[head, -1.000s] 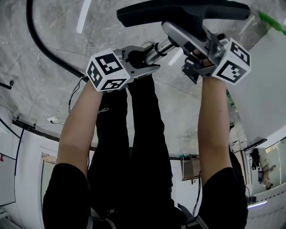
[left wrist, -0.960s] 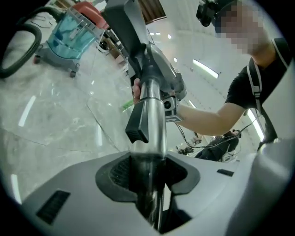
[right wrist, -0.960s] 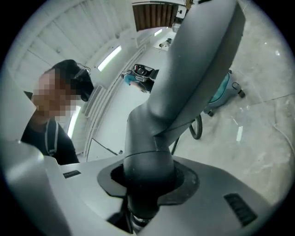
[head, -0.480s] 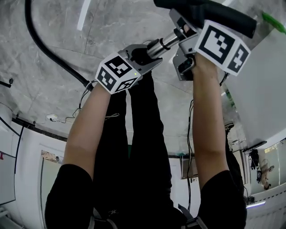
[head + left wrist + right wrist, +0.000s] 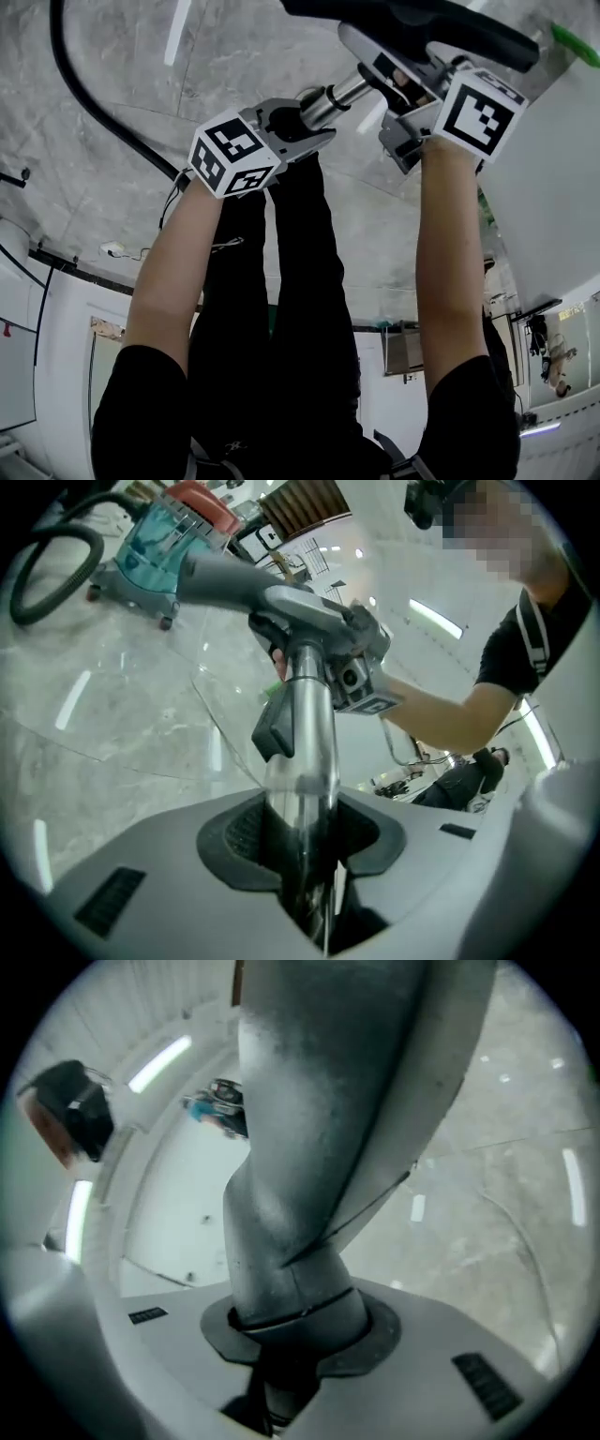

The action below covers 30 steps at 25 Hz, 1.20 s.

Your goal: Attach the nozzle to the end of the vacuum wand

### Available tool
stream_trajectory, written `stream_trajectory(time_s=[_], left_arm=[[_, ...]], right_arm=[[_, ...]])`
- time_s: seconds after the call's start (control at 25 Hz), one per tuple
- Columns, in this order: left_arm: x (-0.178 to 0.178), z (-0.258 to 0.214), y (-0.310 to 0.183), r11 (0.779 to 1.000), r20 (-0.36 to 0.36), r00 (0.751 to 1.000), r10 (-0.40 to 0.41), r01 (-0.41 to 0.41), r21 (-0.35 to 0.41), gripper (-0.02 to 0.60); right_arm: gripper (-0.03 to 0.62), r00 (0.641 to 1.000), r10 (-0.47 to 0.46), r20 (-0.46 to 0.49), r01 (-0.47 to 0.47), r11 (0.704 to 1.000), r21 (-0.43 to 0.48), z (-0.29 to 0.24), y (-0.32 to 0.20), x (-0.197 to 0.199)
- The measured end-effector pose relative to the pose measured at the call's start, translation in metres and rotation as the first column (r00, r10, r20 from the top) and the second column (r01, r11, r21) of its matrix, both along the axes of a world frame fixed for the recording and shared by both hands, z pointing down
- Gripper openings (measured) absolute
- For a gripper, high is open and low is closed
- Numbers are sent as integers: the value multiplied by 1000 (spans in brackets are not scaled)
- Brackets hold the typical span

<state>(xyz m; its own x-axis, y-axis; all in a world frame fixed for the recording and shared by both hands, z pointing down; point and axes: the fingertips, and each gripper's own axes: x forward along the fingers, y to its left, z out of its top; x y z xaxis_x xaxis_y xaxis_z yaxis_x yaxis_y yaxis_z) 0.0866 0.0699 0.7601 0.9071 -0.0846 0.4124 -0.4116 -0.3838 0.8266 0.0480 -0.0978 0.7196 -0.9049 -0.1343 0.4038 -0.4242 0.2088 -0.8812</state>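
Left gripper (image 5: 302, 855): fingers pinching chrome vacuum wand (image 5: 305, 724).
Right gripper (image 5: 291, 1340): fingers just closing, clamped round grey nozzle (image 5: 328, 1129) neck.
Wand tip: at nozzle neck.

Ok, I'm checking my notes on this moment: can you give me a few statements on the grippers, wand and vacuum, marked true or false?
1. The left gripper is shut on the wand. True.
2. The right gripper is empty. False: its jaws, which have just closed further, clamp the neck of the nozzle.
3. A teal vacuum stands on the floor. True.
4. The wand lies on the floor. False: it is held up, off the floor.
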Motion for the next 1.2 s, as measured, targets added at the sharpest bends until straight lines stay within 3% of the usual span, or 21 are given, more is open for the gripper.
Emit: stream_trajectory(time_s=[0.04,0.12,0.16,0.2,0.24,0.28,0.4,0.48,0.56,0.64,0.72,0.8,0.84,1.0,1.2], left_arm=[[2,4,1,1000,49,999,-4,3,16,143],[7,11,0,999,142,990,-8,1,49,143],[9,12,0,998,170,985,-7,-3,58,143],[9,11,1,998,176,984,-1,-10,59,143],[8,10,2,999,158,987,13,-21,49,142],[6,10,3,999,122,992,34,-38,30,142],[-1,2,7,995,-33,995,92,-93,-31,141],[-1,-9,10,993,-106,989,102,-107,-42,141],[-1,-11,9,996,-117,990,84,-88,-30,141],[-1,-1,9,998,-45,998,51,-52,-21,140],[-1,16,10,1000,55,998,29,-28,-13,140],[-1,27,12,1000,128,992,21,-21,1,140],[-1,31,14,1000,142,989,25,-25,2,140],[-11,41,34,996,143,985,93,-91,-24,138],[-76,86,53,990,337,934,121,-138,26,135]], right_arm=[[120,987,60,-146,-70,996,-61,14,-1,11],[120,895,171,-411,-235,966,-109,35,-4,36],[120,849,218,-481,-295,951,-89,38,-6,45],[120,828,252,-502,-322,945,-57,37,-7,48],[120,837,263,-480,-316,948,-32,34,-8,45],[120,869,250,-426,-284,959,-18,31,-9,39],[120,986,114,-125,-113,994,15,10,-6,16],[120,994,-3,111,-7,996,92,-17,0,3],[120,968,-55,246,21,990,139,-31,2,-1],[120,979,-3,204,-15,996,88,-17,1,3],[120,996,86,7,-85,996,-13,13,1,11],[120,971,134,-199,-154,984,-87,40,2,22],[120,958,136,-251,-164,982,-97,47,0,27],[120,985,68,-157,-74,997,-32,38,-28,51],[120,973,92,-212,-86,996,35,35,-17,31]])
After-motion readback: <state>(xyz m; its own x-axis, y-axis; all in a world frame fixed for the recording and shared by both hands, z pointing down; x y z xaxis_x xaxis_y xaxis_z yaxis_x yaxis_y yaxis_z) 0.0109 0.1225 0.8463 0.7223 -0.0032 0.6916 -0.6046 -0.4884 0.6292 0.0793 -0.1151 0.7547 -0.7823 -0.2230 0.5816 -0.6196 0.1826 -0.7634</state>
